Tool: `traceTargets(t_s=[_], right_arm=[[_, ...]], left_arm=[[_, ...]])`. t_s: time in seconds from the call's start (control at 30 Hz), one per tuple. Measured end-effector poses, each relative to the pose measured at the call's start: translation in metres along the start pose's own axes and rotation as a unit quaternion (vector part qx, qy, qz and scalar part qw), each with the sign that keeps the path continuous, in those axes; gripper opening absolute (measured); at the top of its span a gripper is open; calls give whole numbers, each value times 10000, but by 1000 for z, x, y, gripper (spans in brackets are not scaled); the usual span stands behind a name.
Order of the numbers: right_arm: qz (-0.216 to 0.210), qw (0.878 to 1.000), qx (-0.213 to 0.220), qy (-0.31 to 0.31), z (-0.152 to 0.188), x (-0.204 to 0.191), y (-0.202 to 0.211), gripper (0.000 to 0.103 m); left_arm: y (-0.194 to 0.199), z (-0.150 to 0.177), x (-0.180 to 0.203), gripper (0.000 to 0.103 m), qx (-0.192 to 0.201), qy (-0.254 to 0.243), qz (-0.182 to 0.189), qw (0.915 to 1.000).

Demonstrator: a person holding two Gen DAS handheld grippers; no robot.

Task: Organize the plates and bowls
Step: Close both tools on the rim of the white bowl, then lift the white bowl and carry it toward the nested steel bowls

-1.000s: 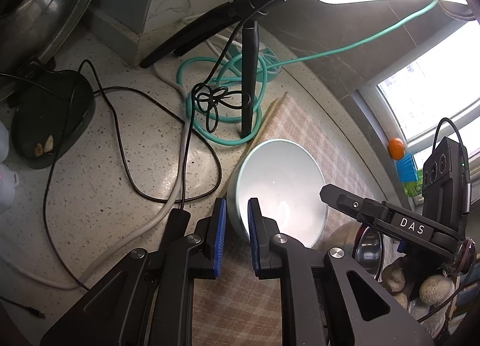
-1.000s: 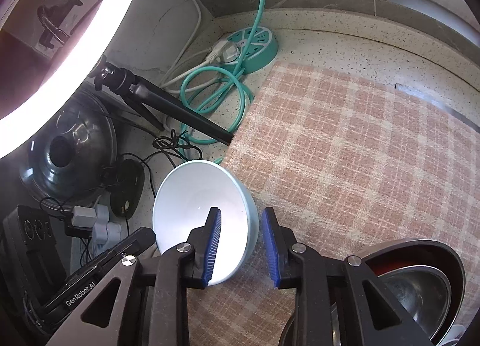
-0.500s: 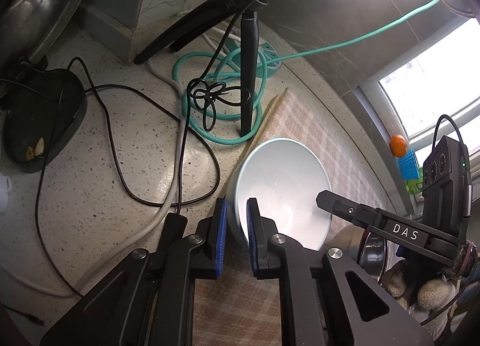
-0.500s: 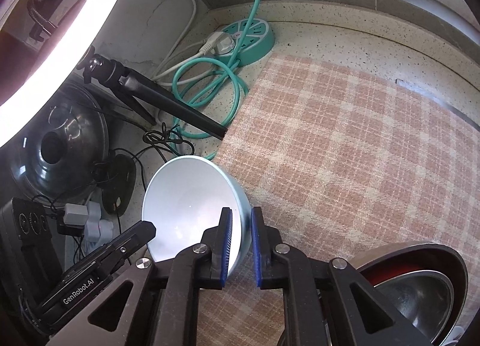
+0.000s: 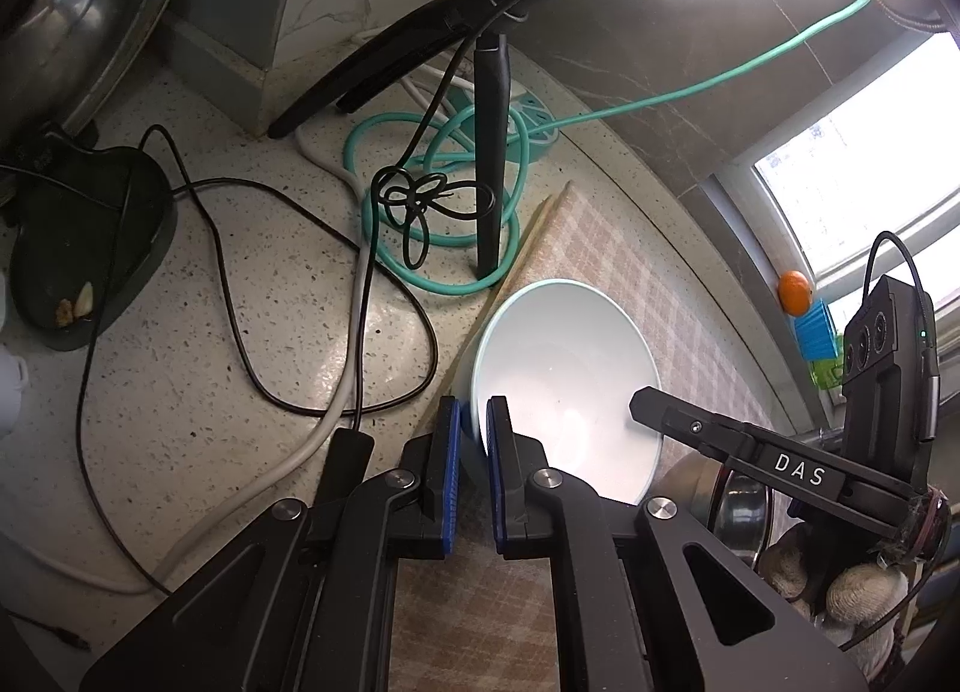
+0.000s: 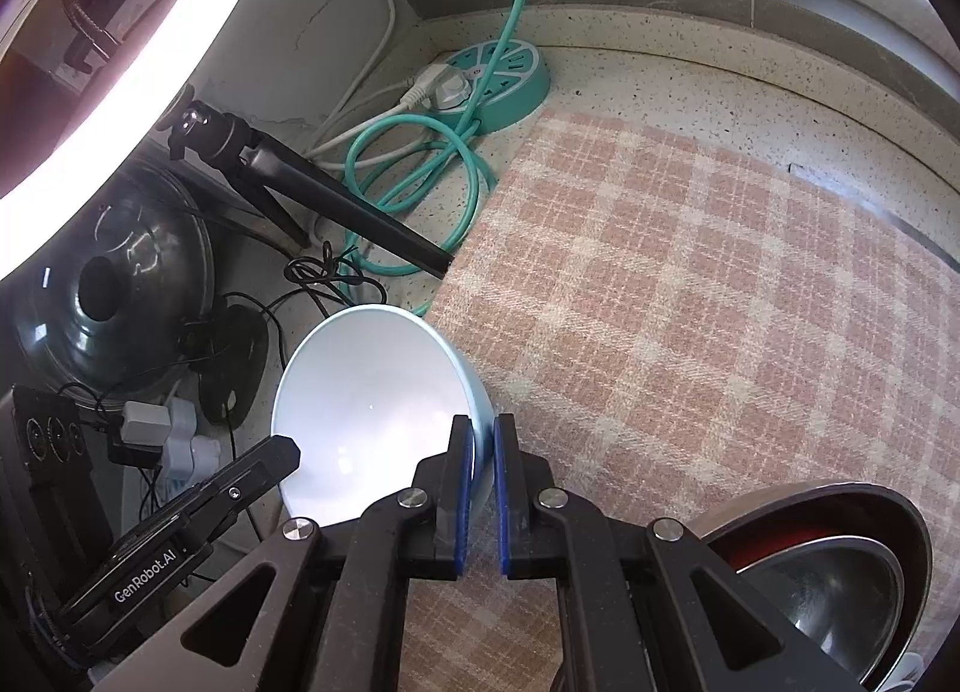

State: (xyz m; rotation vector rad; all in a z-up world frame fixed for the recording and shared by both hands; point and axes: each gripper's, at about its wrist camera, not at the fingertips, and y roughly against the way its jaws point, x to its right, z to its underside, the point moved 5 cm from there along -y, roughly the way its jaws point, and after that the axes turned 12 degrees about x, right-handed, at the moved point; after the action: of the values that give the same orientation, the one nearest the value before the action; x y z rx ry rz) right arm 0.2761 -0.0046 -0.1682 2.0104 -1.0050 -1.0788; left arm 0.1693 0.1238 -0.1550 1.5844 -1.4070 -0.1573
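The pale blue bowl (image 5: 564, 374) sat at the edge of the checked cloth (image 6: 690, 284) on the speckled worktop (image 5: 180, 368), beside the coiled teal cable (image 6: 414, 176). The left gripper (image 5: 474, 428) was clamped on its rim, and the right gripper (image 6: 483, 446), its jaws just having closed, pinched the opposite rim. Stacked metal bowls (image 6: 840, 572) stood nearby.

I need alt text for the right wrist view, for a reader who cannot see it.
The right gripper is shut on the rim of a pale blue bowl at the edge of a pink checked cloth. The left gripper reaches in from the lower left. Stacked metal bowls sit at lower right.
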Motion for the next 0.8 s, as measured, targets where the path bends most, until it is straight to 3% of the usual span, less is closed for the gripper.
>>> traceTargets(t_s=[0.8], right_arm=[[-139, 9989, 335, -283, 15, 3, 64, 6]], left_arm=[[47, -1, 36, 7, 175, -269, 436, 9985]])
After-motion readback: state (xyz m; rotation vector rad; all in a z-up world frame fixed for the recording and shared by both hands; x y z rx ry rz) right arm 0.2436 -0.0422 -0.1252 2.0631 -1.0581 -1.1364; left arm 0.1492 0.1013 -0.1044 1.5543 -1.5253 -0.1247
